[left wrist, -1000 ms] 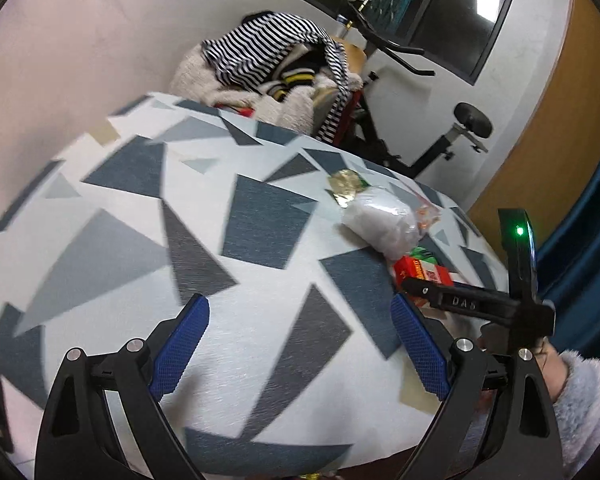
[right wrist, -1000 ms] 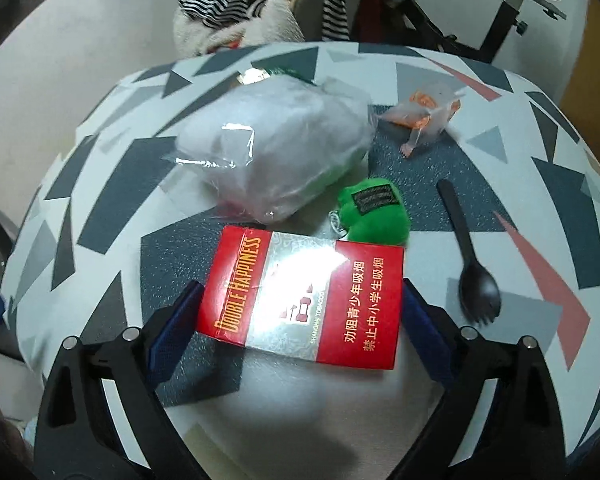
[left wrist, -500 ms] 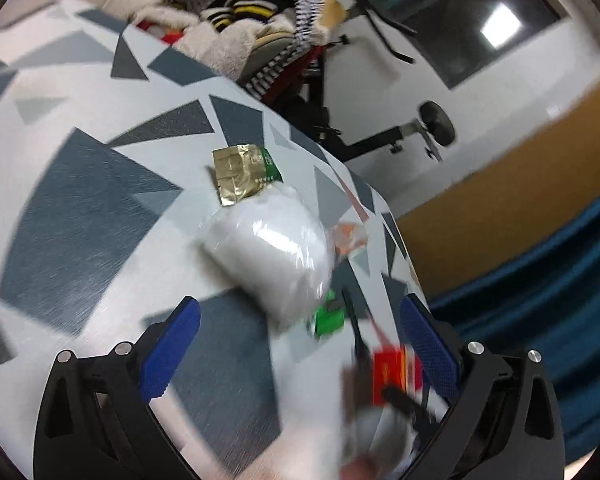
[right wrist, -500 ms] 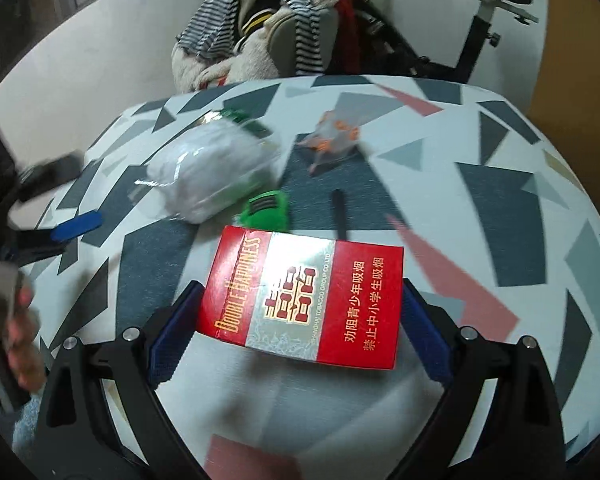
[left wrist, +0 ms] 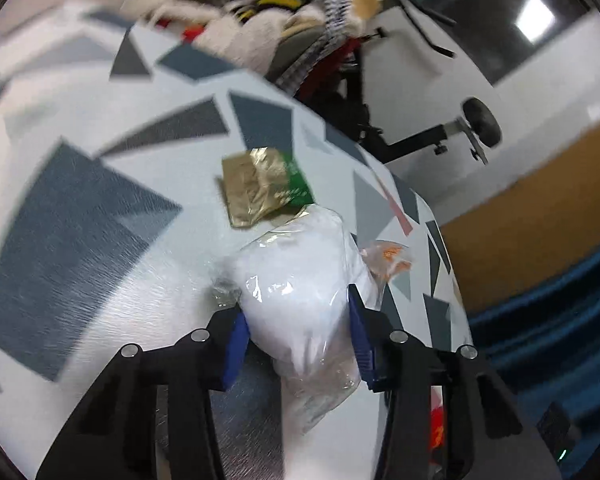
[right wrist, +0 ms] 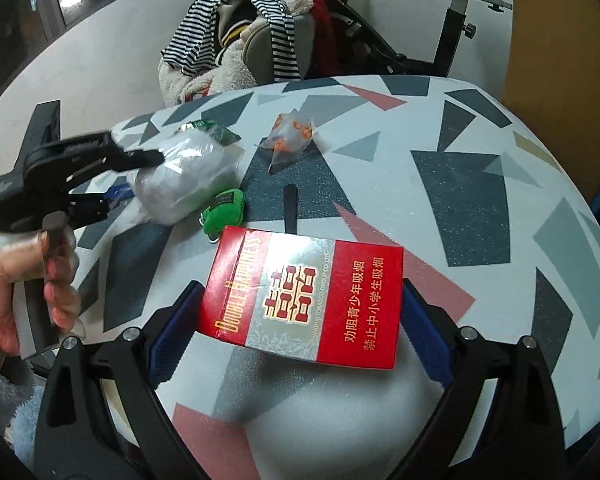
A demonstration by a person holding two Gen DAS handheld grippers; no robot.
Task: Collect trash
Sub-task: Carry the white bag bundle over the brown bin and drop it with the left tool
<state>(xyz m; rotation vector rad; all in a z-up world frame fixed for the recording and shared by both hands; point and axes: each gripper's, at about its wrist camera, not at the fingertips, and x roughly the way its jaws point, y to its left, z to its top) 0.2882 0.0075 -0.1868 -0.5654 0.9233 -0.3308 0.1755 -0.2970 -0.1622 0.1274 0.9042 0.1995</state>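
place: home room | ahead of jaws: chair heaped with striped and fleecy clothes (right wrist: 240,40) | beyond it: black exercise bike (right wrist: 456,12) | under jaws: worktop with grey-and-red triangle-patterned cloth (right wrist: 480,184) | far right: blue curtain (left wrist: 548,320)

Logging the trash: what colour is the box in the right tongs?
Red with a silver band, the cigarette box; right wrist view.

**Count of items on the patterned table**

One red cigarette pack (right wrist: 304,300). One clear plastic bag of white stuff (left wrist: 300,280). One gold-and-green foil wrapper (left wrist: 260,186). One small clear wrapper with orange print (right wrist: 292,138). One green plush keychain (right wrist: 224,216). One black plastic utensil (right wrist: 289,206). Two grippers: left gripper (left wrist: 296,320), right gripper (right wrist: 300,324).
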